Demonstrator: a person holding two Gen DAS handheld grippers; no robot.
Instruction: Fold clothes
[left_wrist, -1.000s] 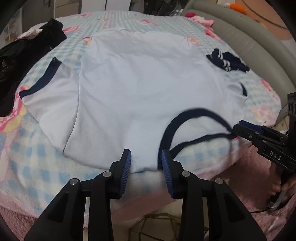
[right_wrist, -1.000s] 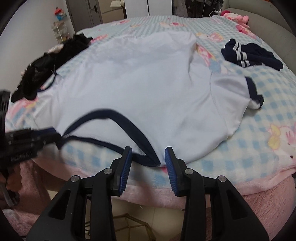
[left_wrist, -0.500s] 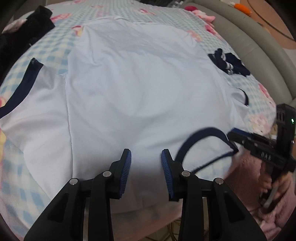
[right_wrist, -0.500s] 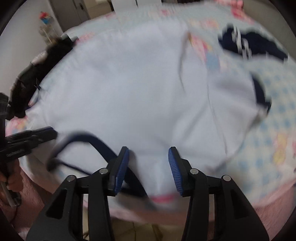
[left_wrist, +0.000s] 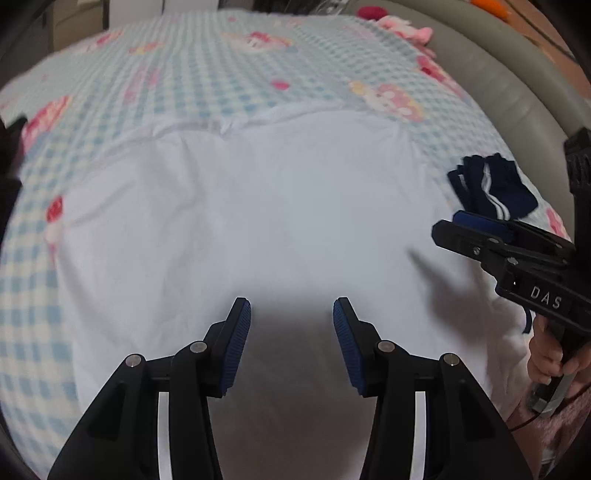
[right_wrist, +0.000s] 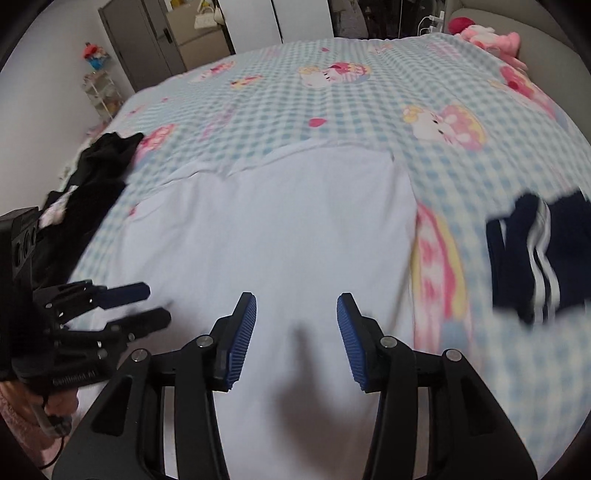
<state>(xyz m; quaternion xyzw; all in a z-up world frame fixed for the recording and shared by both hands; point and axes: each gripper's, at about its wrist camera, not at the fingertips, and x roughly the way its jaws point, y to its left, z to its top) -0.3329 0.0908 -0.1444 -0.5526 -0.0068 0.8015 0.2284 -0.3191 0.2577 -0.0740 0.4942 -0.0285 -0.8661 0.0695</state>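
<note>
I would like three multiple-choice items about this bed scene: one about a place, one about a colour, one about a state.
1. Seen from the right wrist camera, the navy striped garment lies where?
A. right of the white shirt
B. on the shirt
C. left of the shirt

2. What colour are the pads of the left gripper?
A. red
B. blue
C. green

3. What is between the jaws of the right gripper?
A. the shirt collar
B. the black clothes
C. nothing

Key: 1 A, it lies on the checked blanket beside the shirt's right edge. 2 B, both ribbed pads are blue. 3 C, the jaws are opening over the flat shirt.
</note>
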